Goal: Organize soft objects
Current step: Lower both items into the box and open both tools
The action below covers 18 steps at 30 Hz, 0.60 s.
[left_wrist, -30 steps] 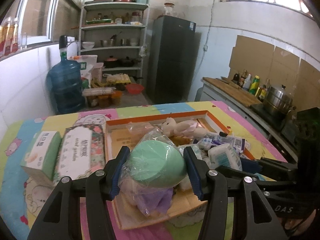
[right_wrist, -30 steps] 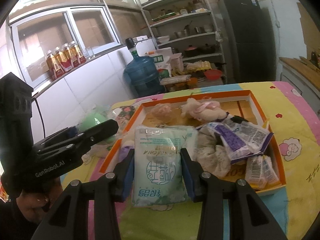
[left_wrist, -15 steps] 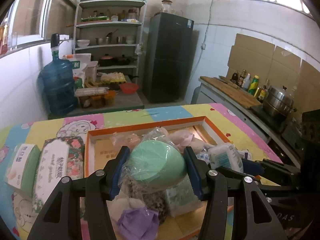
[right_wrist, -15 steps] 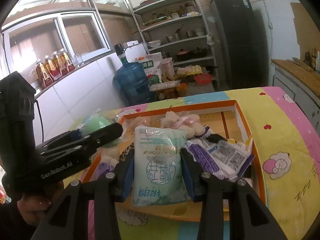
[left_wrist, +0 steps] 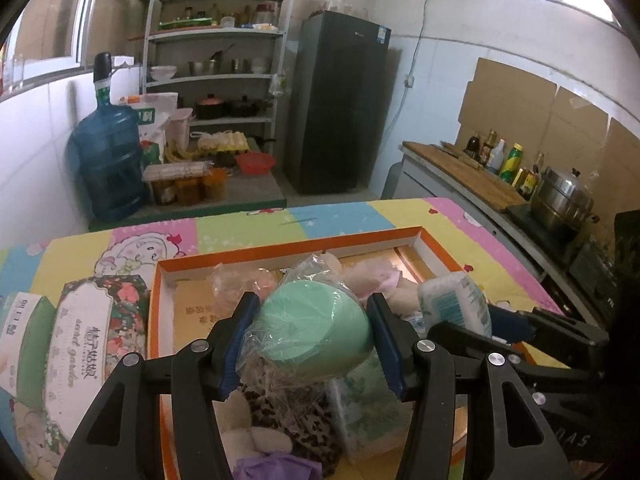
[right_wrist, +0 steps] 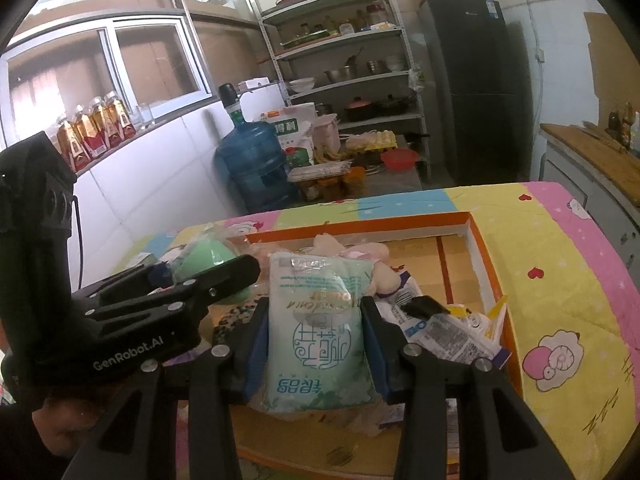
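Left wrist view, gripper: the left gripper (left_wrist: 312,340) pinches a green ball (left_wrist: 316,332) wrapped in clear plastic, one blue pad on each side of it.
Left wrist view, where the ball is: in the air above the near part of an orange-rimmed tray (left_wrist: 288,246), over a leopard-print cloth (left_wrist: 296,420) and a purple cloth (left_wrist: 276,468) lying inside.
Left wrist view, tray contents: a pale plush toy (left_wrist: 372,280) towards the far side and a flat pale-green packet (left_wrist: 368,392) under the ball.
Left wrist view, beside the tray: two tissue packs, one floral (left_wrist: 84,340) and one green and white (left_wrist: 24,344), lie on the bright quilt (left_wrist: 248,228) left of the tray.
Left wrist view, other hand: the right gripper reaches in from the right, carrying a packet.
Right wrist view, gripper: the right gripper (right_wrist: 316,340) pinches a mint tissue packet (right_wrist: 316,332) upright between its pads.
Right wrist view, where the packet is: held above the near half of the tray (right_wrist: 476,256), beside crumpled plastic wrappers (right_wrist: 444,328).
Right wrist view, other hand: the left gripper (right_wrist: 208,276) and its green ball (right_wrist: 204,256) sit just to the left.
Step in hand: probably carrying both soft things over the tray for sorting.
Next move: likely lowering each onto a bare spot and spreading the pads gently; both things are squashy, and the loose wrap may cling.
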Each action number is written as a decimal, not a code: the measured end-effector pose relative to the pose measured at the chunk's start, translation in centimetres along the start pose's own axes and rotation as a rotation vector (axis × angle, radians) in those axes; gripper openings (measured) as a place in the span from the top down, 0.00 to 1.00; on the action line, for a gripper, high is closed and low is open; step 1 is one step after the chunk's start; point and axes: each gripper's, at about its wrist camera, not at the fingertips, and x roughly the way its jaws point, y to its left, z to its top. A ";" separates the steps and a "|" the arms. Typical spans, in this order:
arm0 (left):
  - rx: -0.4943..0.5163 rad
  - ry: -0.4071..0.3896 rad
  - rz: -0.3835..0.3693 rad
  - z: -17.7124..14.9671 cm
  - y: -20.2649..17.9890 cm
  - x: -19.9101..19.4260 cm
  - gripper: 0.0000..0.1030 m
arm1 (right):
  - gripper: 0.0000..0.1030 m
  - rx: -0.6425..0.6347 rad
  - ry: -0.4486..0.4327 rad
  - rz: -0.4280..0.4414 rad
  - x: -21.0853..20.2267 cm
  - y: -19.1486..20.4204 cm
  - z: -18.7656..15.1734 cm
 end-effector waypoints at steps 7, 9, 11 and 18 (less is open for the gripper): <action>0.000 0.036 0.003 -0.2 0.5 1.7 0.44 | 0.58 -0.015 0.016 -0.012 1.0 -0.1 0.4; -0.004 0.053 0.003 -0.4 0.9 2.3 0.44 | 0.58 -0.017 0.035 -0.015 1.8 -0.1 0.3; -0.012 0.067 0.001 -0.4 1.1 2.7 0.44 | 0.58 -0.014 0.051 -0.015 2.2 -0.2 0.2; -0.041 0.104 -0.028 -0.2 1.7 3.5 0.44 | 0.57 -0.015 0.078 -0.014 3.5 -0.3 0.1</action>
